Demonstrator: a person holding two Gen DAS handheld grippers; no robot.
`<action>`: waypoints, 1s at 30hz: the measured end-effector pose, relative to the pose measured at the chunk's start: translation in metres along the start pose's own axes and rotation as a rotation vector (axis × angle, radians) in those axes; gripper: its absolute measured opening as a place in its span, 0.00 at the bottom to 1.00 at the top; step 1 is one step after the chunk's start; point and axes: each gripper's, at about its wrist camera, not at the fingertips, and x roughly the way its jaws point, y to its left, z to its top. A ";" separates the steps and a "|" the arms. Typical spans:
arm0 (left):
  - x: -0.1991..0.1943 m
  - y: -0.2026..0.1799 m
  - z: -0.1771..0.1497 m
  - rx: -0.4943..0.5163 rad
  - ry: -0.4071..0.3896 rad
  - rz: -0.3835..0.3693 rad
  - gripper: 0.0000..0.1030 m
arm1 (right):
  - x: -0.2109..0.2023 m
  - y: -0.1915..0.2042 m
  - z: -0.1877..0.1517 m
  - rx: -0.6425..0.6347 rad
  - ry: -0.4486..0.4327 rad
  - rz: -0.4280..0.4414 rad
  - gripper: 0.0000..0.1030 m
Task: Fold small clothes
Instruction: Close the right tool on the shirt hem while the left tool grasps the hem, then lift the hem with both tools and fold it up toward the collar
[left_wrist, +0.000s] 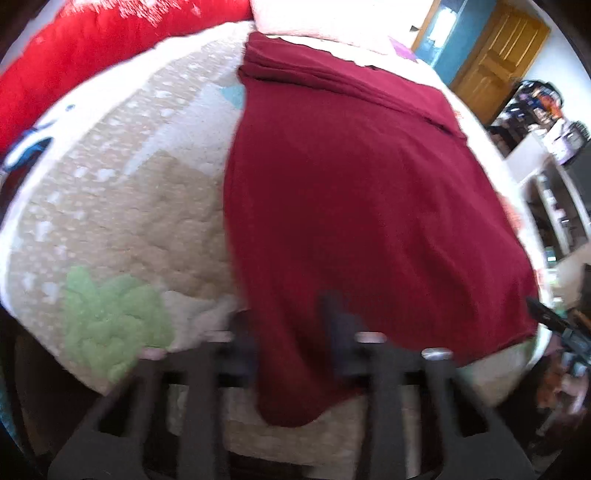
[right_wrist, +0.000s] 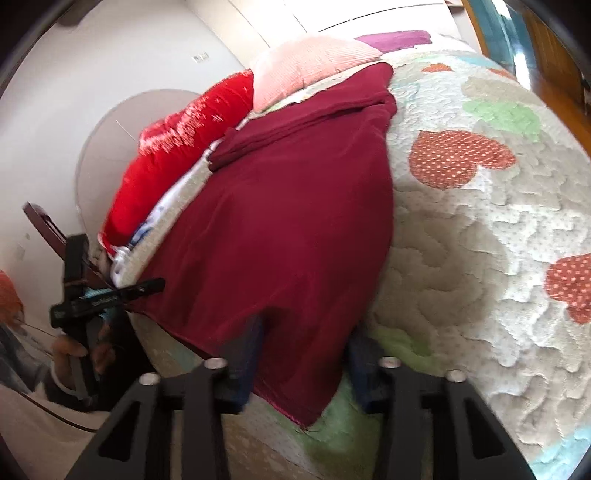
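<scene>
A dark red garment (left_wrist: 354, 192) lies spread flat on the quilted bed, its far end folded into a band; it also shows in the right wrist view (right_wrist: 288, 221). My left gripper (left_wrist: 291, 332) stands at its near left corner with the cloth between the fingers, jaws apart. My right gripper (right_wrist: 303, 354) stands at the near right corner with the hem hanging between its spread fingers. The left gripper also shows in the right wrist view (right_wrist: 147, 286), at the garment's other near corner.
The quilt (right_wrist: 461, 240) has red hearts and green patches. A red pillow (left_wrist: 92, 48) and a pink pillow (right_wrist: 310, 66) lie at the head of the bed. A wooden door (left_wrist: 495, 62) and cluttered shelves (left_wrist: 550, 177) stand at the right.
</scene>
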 end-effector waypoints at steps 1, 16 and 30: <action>-0.002 0.000 0.002 -0.003 0.002 -0.015 0.13 | -0.001 0.000 0.002 0.010 -0.016 0.022 0.21; -0.027 0.013 0.127 -0.063 -0.183 -0.160 0.07 | 0.004 0.018 0.133 -0.004 -0.255 0.223 0.16; 0.088 0.053 0.304 -0.244 -0.174 -0.132 0.08 | 0.102 -0.074 0.301 0.238 -0.371 -0.021 0.16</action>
